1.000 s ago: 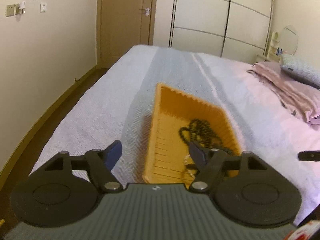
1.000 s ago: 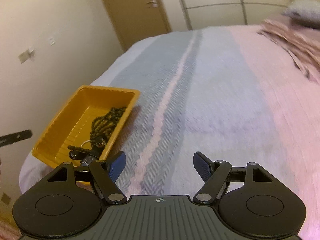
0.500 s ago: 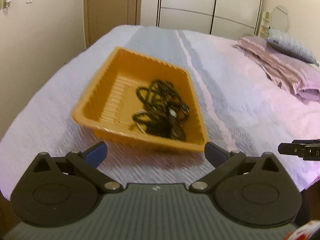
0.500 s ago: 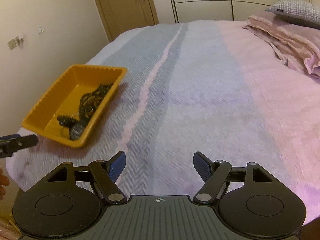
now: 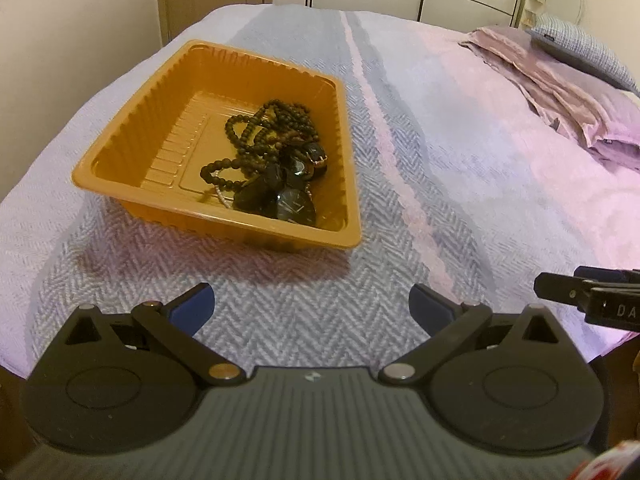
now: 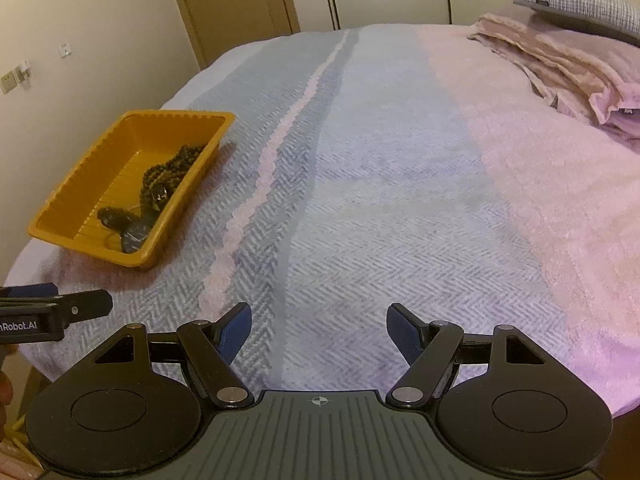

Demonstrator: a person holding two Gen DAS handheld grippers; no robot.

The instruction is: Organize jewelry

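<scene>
Since the jewelry is all heaped in the orange tray (image 5: 120, 168), that tray is the reference. Left gripper (image 5: 312, 306) sits just short of the tray's near rim, pointing straight at it, jaws spread wide with nothing between them. Right gripper (image 6: 319, 328) is well off to the tray's right, over bare bedspread (image 6: 400, 200), jaws partly apart and also empty. Left is clearly nearer.

Tangle of beads (image 5: 272, 128) and watches (image 5: 296, 208) lies against the tray's right wall, in the near-right corner; tray's left half is bare. Tray's long axis runs away from the left gripper, slightly skewed.

My read: the left goes forward and down over the near rim, biased right; the strands look snagged together.
</scene>
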